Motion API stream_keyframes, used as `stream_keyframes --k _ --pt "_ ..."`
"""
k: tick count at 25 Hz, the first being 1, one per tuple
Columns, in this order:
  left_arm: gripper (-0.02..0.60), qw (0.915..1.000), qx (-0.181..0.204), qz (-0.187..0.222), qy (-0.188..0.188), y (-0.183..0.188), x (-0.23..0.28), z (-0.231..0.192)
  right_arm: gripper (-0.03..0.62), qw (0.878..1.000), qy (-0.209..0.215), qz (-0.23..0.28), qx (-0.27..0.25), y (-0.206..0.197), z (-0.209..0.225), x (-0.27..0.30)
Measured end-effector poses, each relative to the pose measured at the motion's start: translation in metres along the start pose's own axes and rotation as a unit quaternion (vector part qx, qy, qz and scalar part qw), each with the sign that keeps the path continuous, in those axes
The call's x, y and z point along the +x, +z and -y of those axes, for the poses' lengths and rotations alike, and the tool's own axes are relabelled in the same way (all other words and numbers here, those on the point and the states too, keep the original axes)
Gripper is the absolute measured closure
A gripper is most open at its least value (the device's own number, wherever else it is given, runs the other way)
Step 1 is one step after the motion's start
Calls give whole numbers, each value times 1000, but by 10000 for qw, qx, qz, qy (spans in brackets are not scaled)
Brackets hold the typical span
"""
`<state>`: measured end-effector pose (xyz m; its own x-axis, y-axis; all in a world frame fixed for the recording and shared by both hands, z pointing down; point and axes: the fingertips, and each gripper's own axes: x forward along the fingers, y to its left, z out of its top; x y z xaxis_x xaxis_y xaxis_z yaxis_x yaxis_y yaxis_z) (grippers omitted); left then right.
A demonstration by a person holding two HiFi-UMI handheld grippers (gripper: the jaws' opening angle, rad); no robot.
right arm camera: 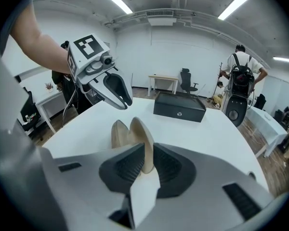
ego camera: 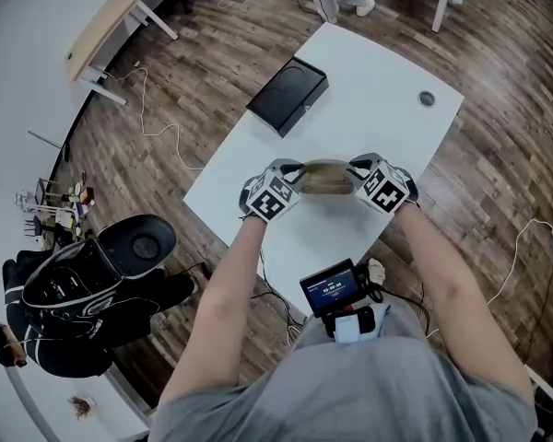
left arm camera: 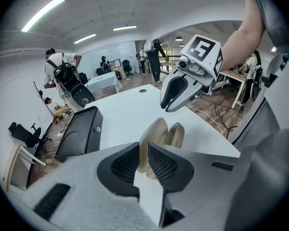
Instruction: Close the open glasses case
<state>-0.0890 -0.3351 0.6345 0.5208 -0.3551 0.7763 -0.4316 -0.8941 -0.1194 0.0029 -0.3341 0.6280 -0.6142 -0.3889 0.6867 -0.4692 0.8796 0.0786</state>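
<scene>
The glasses case (ego camera: 327, 178) sits over the near middle of the white table (ego camera: 378, 72), held between the two tongs, one at each end; whether its underside rests on the tabletop or hangs just above it I cannot tell; the left gripper (ego camera: 295, 177) has its jaws drawn narrow around one beige shell of the case (left arm camera: 151, 143), which fills the gap between the ribbed pads (left arm camera: 164, 165); the right gripper (ego camera: 358, 175) does the same from the opposite end, its pads (right arm camera: 130, 166) pinching a shell of the case (right arm camera: 142, 143) that looks to be that same taller one; in each gripper view the other shell stands just beside the pinched one, leaning away in a slim V, so the case is mostly folded but not yet shut; as I judge it, the grasp and the alignment are done, and what is left is to swing the held shell over until the two rims meet and the closure catches, then let go; a black box (ego camera: 288, 95) lies well apart at the far side of the table and plays no part
</scene>
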Motion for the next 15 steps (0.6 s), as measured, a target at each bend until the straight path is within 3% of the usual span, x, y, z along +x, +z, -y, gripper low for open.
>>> stream_keyframes --k 15 --pt "540 9957 349 -842 -176 -29 35 -14 557 9982 -1 -580 -137 -26 12 29"
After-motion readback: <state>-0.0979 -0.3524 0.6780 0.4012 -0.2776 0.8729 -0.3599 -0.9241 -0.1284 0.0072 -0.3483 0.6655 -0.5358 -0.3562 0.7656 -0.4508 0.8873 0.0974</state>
